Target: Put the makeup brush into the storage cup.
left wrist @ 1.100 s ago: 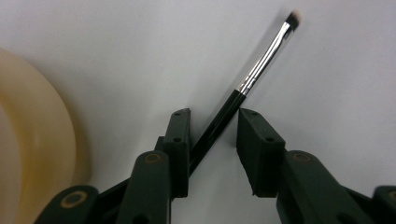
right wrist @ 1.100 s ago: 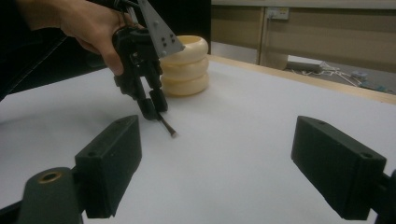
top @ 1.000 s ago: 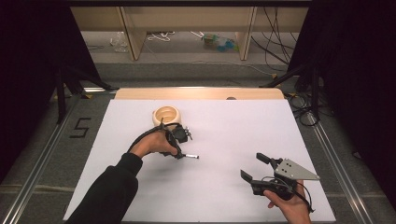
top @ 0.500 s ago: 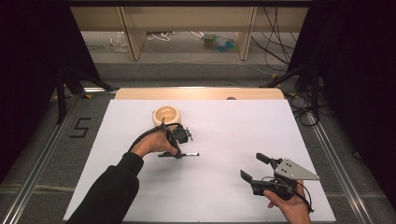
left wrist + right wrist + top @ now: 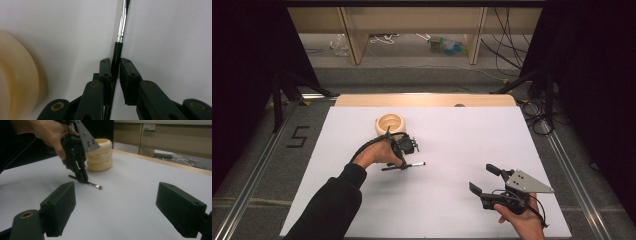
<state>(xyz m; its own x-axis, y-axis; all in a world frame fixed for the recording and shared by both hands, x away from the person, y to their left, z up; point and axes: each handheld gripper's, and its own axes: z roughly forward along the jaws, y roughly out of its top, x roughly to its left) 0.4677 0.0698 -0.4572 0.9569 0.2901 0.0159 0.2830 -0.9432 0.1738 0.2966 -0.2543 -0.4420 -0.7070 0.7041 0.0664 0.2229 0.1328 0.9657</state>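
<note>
Two grippers differed: the left gripper (image 5: 404, 161) pinched a thin brush (image 5: 86, 182) on the counter (image 5: 462, 145), best lifted level, while the right gripper (image 5: 484, 179) gaped empty.

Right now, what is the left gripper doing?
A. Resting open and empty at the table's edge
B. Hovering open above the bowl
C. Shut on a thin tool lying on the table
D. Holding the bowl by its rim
C: in the left gripper view the left gripper's jaws pinch the tool's black handle, beside the bowl.
</note>
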